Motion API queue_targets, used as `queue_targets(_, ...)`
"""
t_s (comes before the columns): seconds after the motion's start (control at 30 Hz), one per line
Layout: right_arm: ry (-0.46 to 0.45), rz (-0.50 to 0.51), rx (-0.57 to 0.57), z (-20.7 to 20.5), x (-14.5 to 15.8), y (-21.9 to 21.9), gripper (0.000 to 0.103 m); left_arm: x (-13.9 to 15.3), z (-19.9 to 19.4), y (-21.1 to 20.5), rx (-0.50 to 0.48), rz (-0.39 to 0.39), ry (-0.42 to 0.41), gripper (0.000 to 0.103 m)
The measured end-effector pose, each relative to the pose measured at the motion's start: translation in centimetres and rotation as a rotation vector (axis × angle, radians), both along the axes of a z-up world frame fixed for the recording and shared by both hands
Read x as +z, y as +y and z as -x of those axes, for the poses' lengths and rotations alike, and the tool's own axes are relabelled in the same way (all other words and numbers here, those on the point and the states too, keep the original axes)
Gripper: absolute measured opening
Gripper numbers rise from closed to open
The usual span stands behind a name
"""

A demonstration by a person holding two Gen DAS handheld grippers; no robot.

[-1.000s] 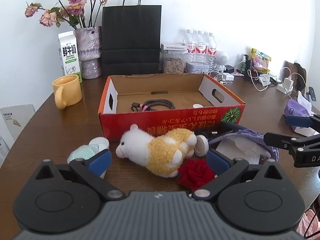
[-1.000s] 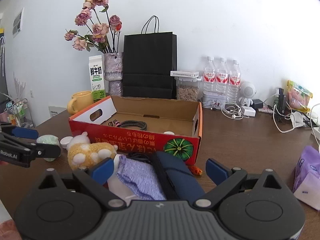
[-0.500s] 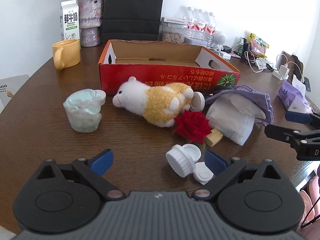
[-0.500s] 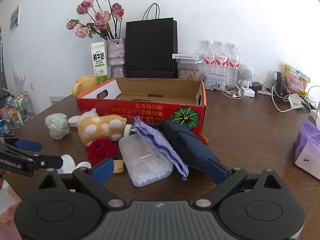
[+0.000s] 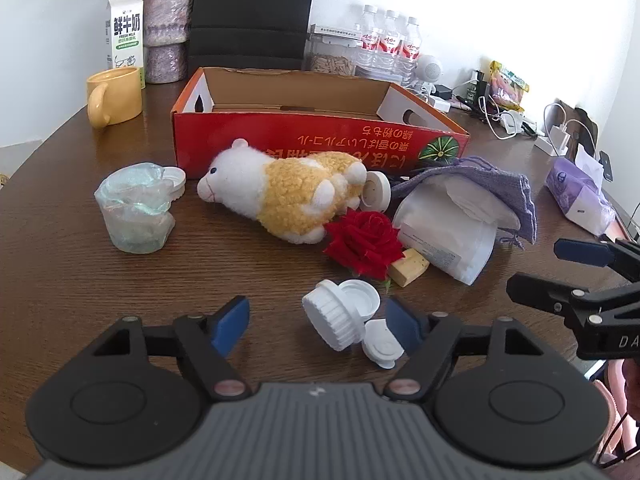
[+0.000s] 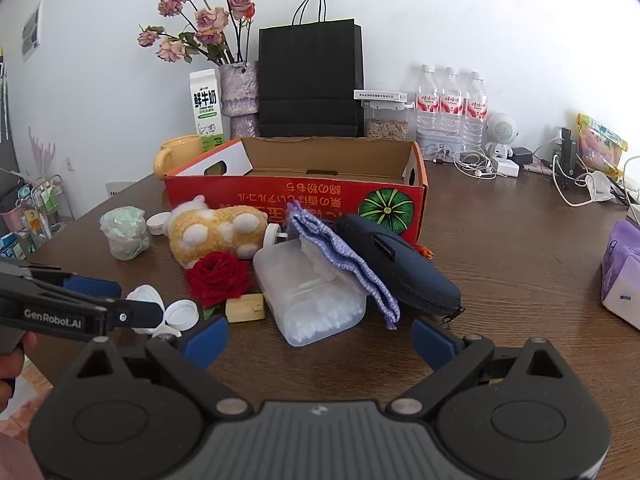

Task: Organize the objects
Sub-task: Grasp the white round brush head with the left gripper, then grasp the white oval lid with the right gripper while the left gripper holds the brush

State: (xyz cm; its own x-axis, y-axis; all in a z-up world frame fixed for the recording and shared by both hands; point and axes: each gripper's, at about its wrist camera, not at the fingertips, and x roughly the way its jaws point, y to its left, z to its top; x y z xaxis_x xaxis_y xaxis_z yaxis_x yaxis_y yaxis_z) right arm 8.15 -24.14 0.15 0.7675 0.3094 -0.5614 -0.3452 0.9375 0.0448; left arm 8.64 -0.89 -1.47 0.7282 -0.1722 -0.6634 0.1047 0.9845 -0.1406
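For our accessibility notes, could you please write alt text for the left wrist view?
The open left gripper, its jaws just closing, hovers over a dark wooden table by white ribbed plastic caps; beyond lie a red fabric rose, a white-and-yellow plush sheep and a red cardboard box.

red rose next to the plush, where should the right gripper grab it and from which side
Judging by its pose, take the red rose across the bloom itself, coming down from above. No stem shows beyond a small green bit at its near edge, and the bloom is hemmed in by the plush sheep behind and the yellow block to the right. Close gently; the petals look soft.
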Motion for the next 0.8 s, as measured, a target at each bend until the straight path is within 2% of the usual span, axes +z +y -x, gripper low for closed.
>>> queue_targets(0.1,0.008,0.001,0.010,0.1,-0.2,0.3,0.098,-0.2,-0.1,0.2,0.014,0.019,0.012,0.054)
queue_targets(0.17,0.012,0.000,0.016,0.2,-0.4,0.5,0.098,-0.3,0.0,0.4,0.011,0.038,0.019,0.032)
queue_targets(0.23,0.015,-0.001,0.023,0.3,-0.5,0.8,0.098,-0.5,0.1,0.5,0.009,0.060,0.027,0.016)
queue_targets(0.47,0.029,0.002,0.064,0.7,-0.7,1.9,0.099,0.1,1.4,1.1,0.044,0.060,-0.014,0.016)
queue_targets(0.8,0.063,0.006,0.147,0.6,-1.3,4.3,0.098,0.4,3.0,2.5,0.081,0.046,-0.025,0.016)
